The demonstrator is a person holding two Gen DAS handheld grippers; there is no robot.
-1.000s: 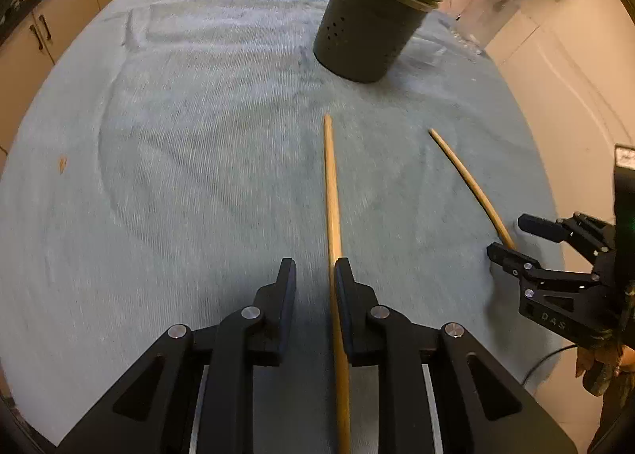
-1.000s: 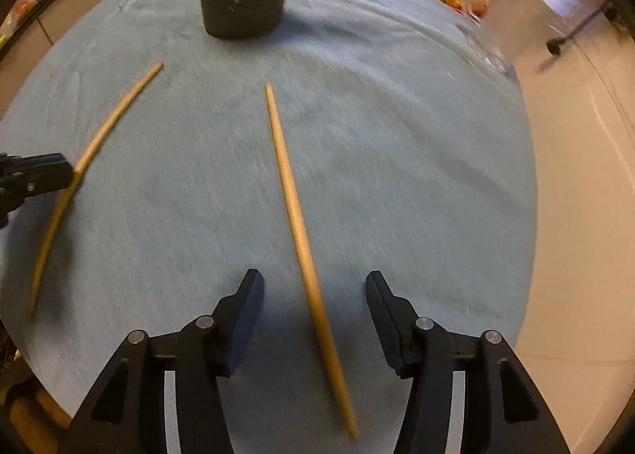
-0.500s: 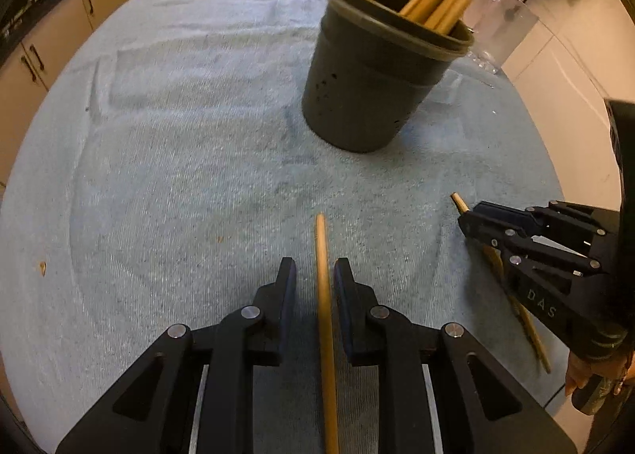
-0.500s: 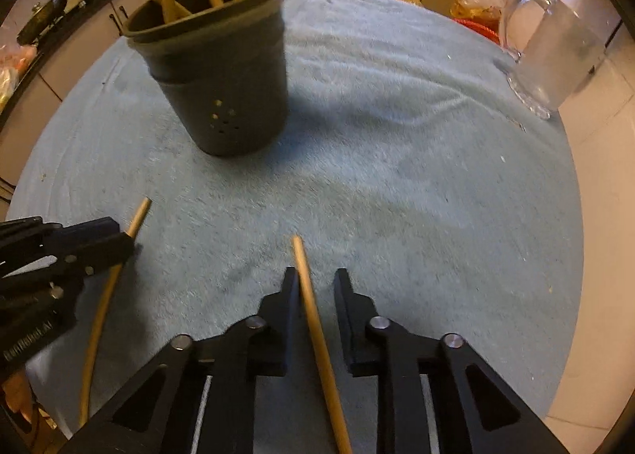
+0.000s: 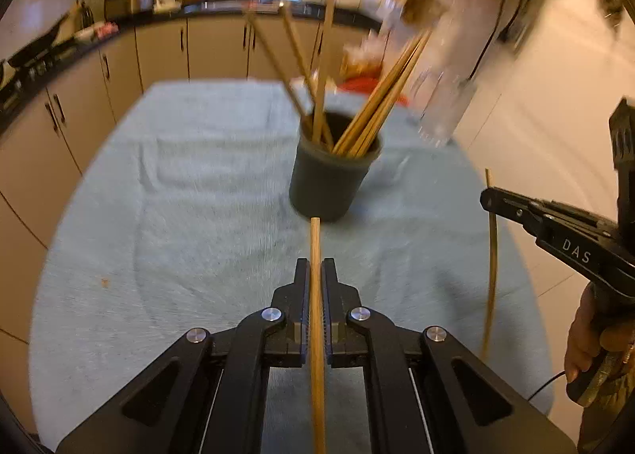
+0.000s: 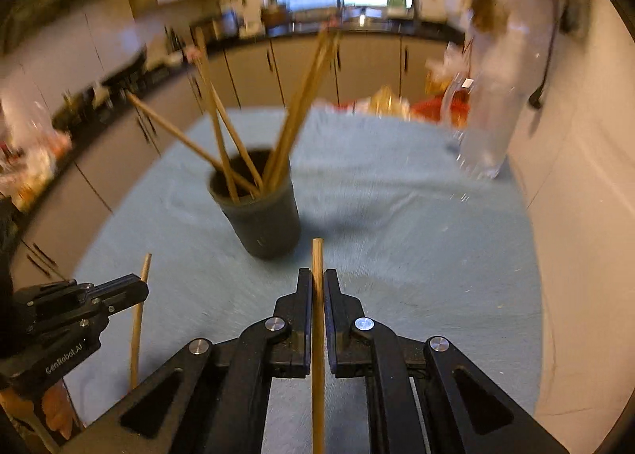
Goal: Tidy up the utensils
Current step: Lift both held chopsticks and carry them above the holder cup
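A dark grey cup [image 5: 329, 180] holding several wooden sticks stands on the blue-green towel [image 5: 178, 196]; it also shows in the right wrist view [image 6: 262, 224]. My left gripper [image 5: 316, 275] is shut on a wooden stick [image 5: 315, 247], lifted off the towel with its tip just short of the cup's base. My right gripper [image 6: 317, 283] is shut on another wooden stick [image 6: 317, 259], lifted with its tip to the right of the cup. Each gripper shows in the other's view, the right one [image 5: 492, 198] and the left one [image 6: 137, 287], each with its stick.
A clear glass jug [image 6: 488, 128] stands at the table's far right, also seen in the left wrist view [image 5: 444, 97]. Kitchen cabinets [image 5: 158, 49] run behind the table. The table's right edge drops to a pale floor [image 5: 535, 116].
Both grippers closed on their sticks and lifted them off the towel, tilting up so the cup and kitchen come into view. The right gripper was open one second ago.
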